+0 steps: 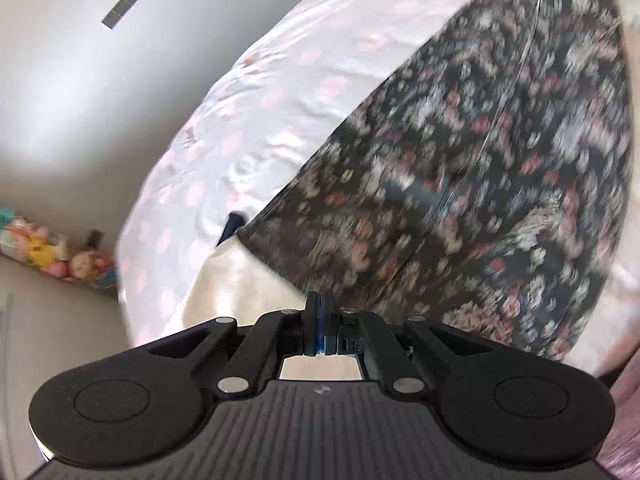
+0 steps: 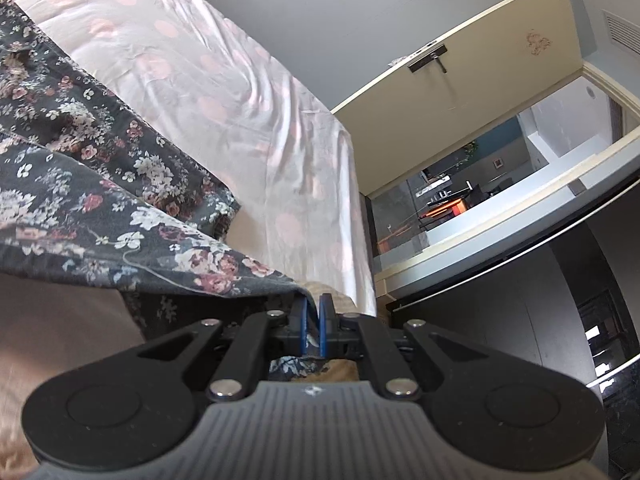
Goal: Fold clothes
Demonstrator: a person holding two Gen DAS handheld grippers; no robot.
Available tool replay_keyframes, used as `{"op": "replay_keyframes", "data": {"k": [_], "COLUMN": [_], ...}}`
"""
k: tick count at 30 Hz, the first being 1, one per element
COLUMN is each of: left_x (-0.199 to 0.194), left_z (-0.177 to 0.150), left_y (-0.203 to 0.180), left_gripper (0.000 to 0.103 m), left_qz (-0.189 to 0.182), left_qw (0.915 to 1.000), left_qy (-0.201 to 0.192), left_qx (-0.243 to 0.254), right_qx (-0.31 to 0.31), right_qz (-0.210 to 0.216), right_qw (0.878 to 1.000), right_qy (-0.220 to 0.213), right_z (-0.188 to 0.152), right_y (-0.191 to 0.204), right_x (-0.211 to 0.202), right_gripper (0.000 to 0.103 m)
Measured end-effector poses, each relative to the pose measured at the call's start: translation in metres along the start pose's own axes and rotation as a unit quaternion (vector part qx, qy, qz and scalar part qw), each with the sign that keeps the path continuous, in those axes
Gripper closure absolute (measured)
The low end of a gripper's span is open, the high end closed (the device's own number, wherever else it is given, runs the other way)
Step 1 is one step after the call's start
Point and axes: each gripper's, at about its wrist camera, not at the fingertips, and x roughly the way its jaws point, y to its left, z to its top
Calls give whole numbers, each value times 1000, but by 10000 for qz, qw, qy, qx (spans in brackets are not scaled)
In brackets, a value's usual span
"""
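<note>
On the bed, over its white sheet with pale pink dots [image 2: 224, 92], the dark floral-print garment [image 1: 480, 184] is lying spread, reaching from the middle of the mattress toward the near edge. A beige under-layer of bedding [image 1: 236, 280] is showing beside it at that edge.

Your left gripper [image 1: 320, 300] is sitting with its black fingers pressed together, only a thin blue strip of pad showing between them. Its tips are pointing at the near hem of the garment, but the left wrist view is blurred with motion and the tips are covering the contact point, so you cannot tell whether cloth is caught between them.

Your right gripper [image 2: 314, 304] is pinching a corner of the same floral garment [image 2: 120, 216]. The fabric is running into the narrow gap between the blue pads [image 2: 323, 328], and more floral cloth is showing below the fingers. The held corner is being lifted off the bed, so that a flap is hanging over the lower layer of the garment, which is lying flat on the sheet.

Beyond the far edge of the bed in the right wrist view, a cream door with a dark handle [image 2: 480, 60] is standing open onto another room. By the wall in the left wrist view, a row of pastel soft toys [image 1: 52, 248] is sitting on the floor.
</note>
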Motion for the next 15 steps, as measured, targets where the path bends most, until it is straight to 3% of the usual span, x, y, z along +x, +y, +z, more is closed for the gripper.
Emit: {"op": "replay_keyframes", "data": {"k": [3, 5, 7, 10, 11, 13, 15], "left_x": [5, 10, 17, 30, 37, 49, 60], "left_z": [4, 2, -5, -19, -24, -32, -39], "left_y": [-23, -47, -72, -109, -122, -147, -170], "left_gripper": [103, 94, 85, 80, 77, 62, 59], "left_qz": [-462, -806, -1196, -1633, -1730, -1913, -2086], "left_qw": [9981, 9928, 9847, 9723, 9680, 9578, 9462], "left_qy": [-4, 92, 192, 284, 313, 391, 476], "left_qx": [400, 880, 1252, 1646, 1791, 2108, 2429], "right_qx": [-395, -504, -545, -482, -458, -428, -418], "right_qz": [75, 146, 148, 156, 149, 143, 142], "right_qw": [9992, 9986, 9984, 9987, 9988, 9990, 9990], "right_qy": [12, 37, 61, 84, 73, 65, 70], "right_z": [13, 18, 19, 17, 16, 14, 12], "right_y": [14, 20, 23, 24, 24, 24, 24], "right_x": [19, 29, 38, 44, 45, 43, 41], "right_gripper": [97, 97, 97, 97, 97, 97, 97]}}
